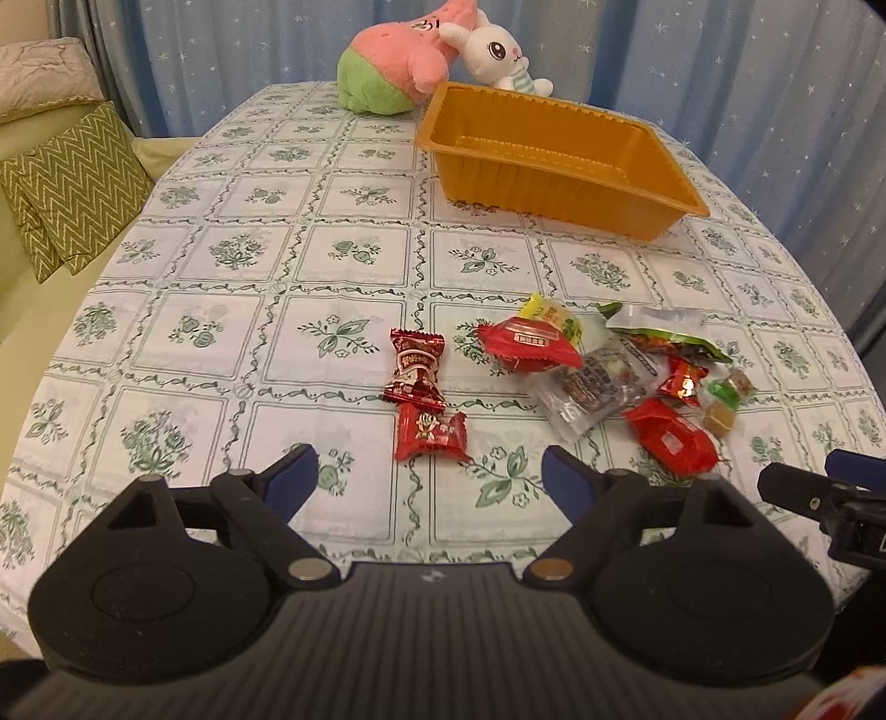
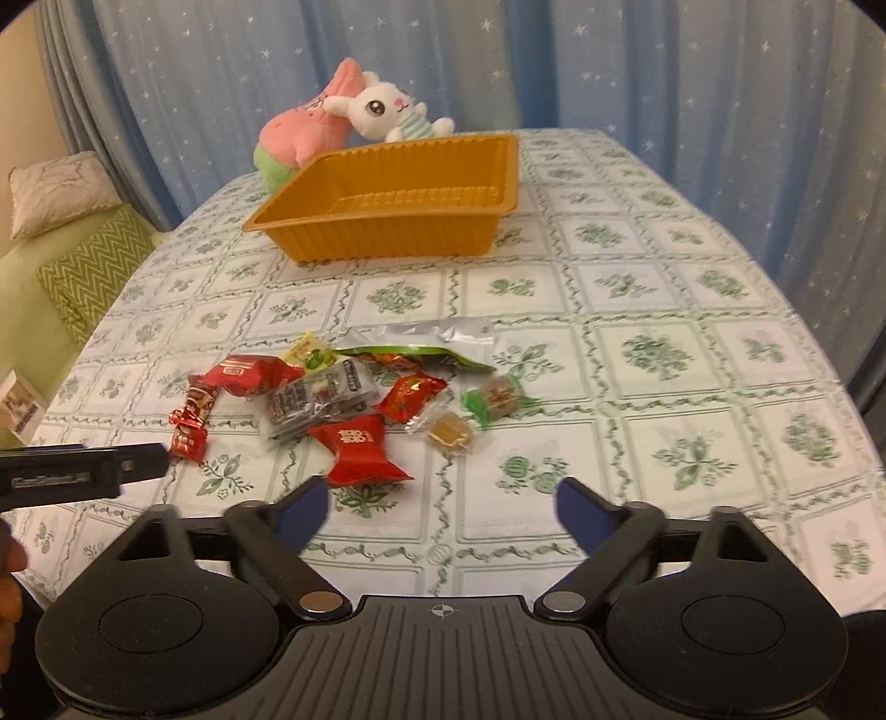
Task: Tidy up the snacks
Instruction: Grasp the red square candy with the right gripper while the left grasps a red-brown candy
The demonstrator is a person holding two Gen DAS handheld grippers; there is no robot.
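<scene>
An orange plastic tray point(image 1: 559, 183) point(image 2: 387, 232) stands with nothing in it toward the far side of the table. Several wrapped snacks lie in a loose pile in front of it. Two red candies point(image 1: 431, 436) point(image 1: 416, 370) lie apart at the pile's left. A red packet point(image 2: 359, 450) lies nearest the right gripper, with a small amber sweet point(image 2: 449, 433) beside it. My left gripper point(image 1: 429, 475) is open, just short of the nearer red candy. My right gripper point(image 2: 441, 505) is open too, with bare cloth between its fingers. Neither holds anything.
Two plush toys, one pink and green point(image 1: 396, 61) point(image 2: 299, 138) and a white rabbit point(image 1: 498, 52) point(image 2: 387, 113), sit behind the tray. The table wears a green-patterned white cloth point(image 1: 221, 310). A sofa with zigzag cushions point(image 1: 72, 188) stands left. Blue starred curtains hang behind.
</scene>
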